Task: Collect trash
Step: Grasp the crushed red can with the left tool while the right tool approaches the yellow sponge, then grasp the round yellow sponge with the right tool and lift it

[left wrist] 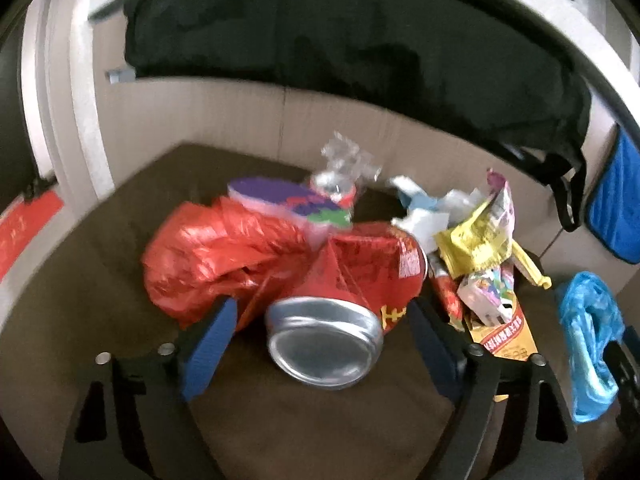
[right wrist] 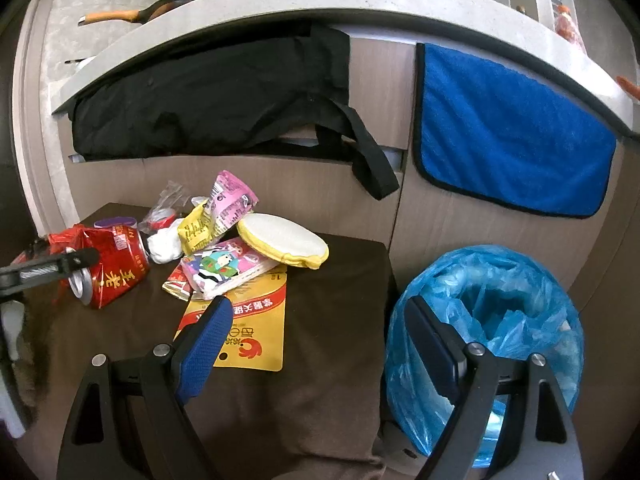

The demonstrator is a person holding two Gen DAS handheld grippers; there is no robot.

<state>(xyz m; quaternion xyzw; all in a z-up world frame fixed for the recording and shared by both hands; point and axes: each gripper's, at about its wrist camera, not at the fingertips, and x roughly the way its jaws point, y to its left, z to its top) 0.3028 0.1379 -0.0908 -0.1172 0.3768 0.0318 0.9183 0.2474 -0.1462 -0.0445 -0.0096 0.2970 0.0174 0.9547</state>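
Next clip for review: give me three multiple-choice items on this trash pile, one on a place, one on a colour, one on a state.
1. Where is the blue-lined trash bin?
A. beside the dark brown table, to its right
B. on the table
C. on the counter

2. What colour is the towel hanging on the cabinet?
A. green
B. blue
C. white

3. How is the left gripper set?
A. shut, holding nothing
B. out of view
C. open, jaws either side of the crushed red drink can

Answers: A, the bin stands off the table edge; B, blue cloth; C, a gap shows on each side.
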